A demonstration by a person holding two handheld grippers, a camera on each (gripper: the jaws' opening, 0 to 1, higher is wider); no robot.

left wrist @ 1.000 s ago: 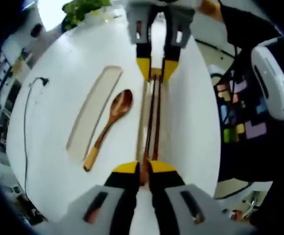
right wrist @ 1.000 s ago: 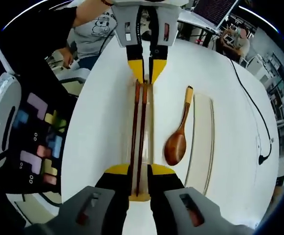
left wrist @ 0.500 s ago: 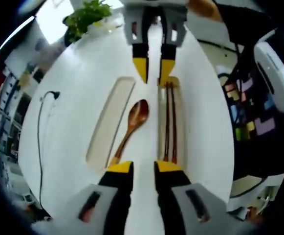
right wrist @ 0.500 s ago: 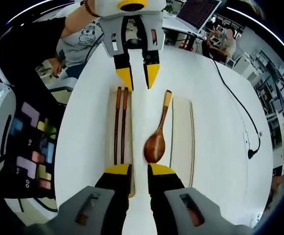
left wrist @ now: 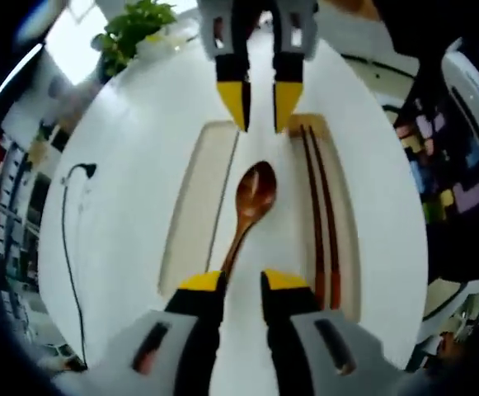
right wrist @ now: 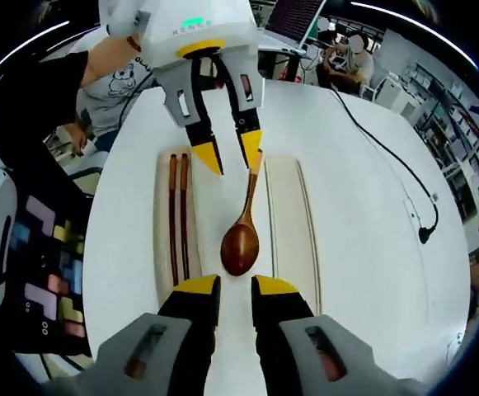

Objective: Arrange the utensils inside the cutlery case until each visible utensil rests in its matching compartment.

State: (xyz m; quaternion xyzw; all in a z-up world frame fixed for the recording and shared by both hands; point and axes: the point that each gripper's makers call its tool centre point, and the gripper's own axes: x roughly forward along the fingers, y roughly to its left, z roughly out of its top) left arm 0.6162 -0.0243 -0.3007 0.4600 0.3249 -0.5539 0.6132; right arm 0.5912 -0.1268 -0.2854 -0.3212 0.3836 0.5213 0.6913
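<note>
White table: both claws open, bracketing spoon.

A round white table is shown, with a black cable trailed along one edge. A green potted plant is seen beyond its far rim. Across the table, a seated person in a grey printed shirt and an open laptop are visible.
</note>
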